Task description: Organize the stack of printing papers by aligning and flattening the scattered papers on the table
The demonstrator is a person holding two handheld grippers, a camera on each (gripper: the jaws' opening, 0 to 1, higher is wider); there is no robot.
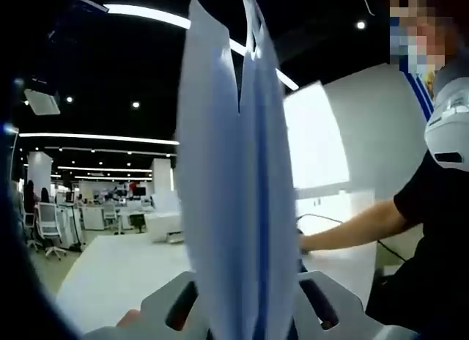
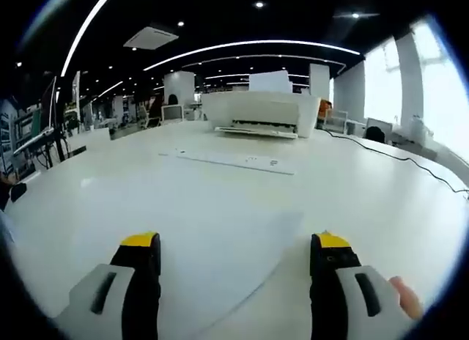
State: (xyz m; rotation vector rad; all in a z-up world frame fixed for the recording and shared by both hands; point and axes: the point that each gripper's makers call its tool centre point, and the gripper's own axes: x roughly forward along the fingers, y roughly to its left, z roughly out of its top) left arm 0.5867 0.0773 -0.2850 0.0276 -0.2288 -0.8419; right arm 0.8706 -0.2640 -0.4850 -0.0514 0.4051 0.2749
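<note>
Gathering appears to be the step in hand: several thin white printing sheets (image 1: 234,186) stand on edge between the jaws of the left gripper (image 1: 249,322), rising up the middle of the left gripper view with their top corners fanned apart, so the bundle looks lifted off the broad white table (image 2: 220,208) and not yet squared; the left jaws are closed onto the lower edge of these sheets, gripping them; the right gripper (image 2: 234,270), yellow-tipped, has its jaws wide apart and holding nothing, poised just above a single flat white sheet (image 2: 227,252) lying on the table between and ahead of them; farther back a long white strip of paper (image 2: 234,161) lies before a white printer (image 2: 260,113); the next move, by my judgement, calls for tapping the held bundle's edge down on the table to even it, then laying it flush over the flat sheet and pressing it level with the free gripper.
</note>
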